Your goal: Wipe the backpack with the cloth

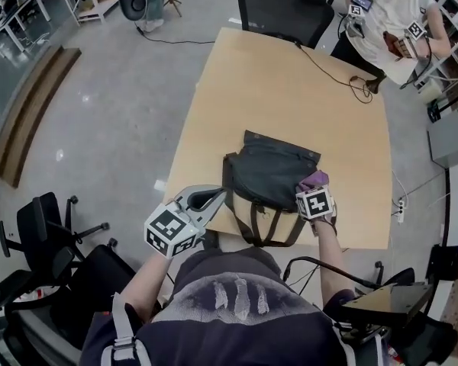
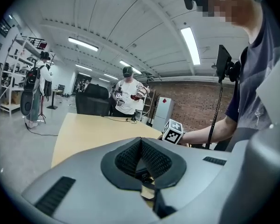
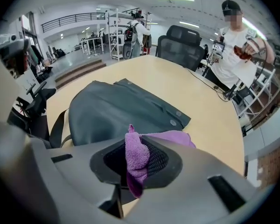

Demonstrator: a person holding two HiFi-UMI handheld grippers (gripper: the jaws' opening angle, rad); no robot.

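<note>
Backpack (image 1: 271, 175): dark grey, lying flat at the near edge of the counter (image 1: 290, 90), brown straps (image 1: 269, 223) trailing toward the wearer. Cloth (image 3: 136, 149): purple, pinched in the right gripper (image 3: 139, 164), bunched up between the fingers, the rest spilling forward onto the backpack's near right corner. Left gripper (image 2: 141, 158): fingers closed together, nothing between them, held just off the backpack's left side at the counter edge, not touching the bag as far as the head view shows. A black cable (image 1: 332, 69) runs across the far counter. A black office chair (image 1: 286, 6) and a second person (image 1: 389, 14) are at the far end.
</note>
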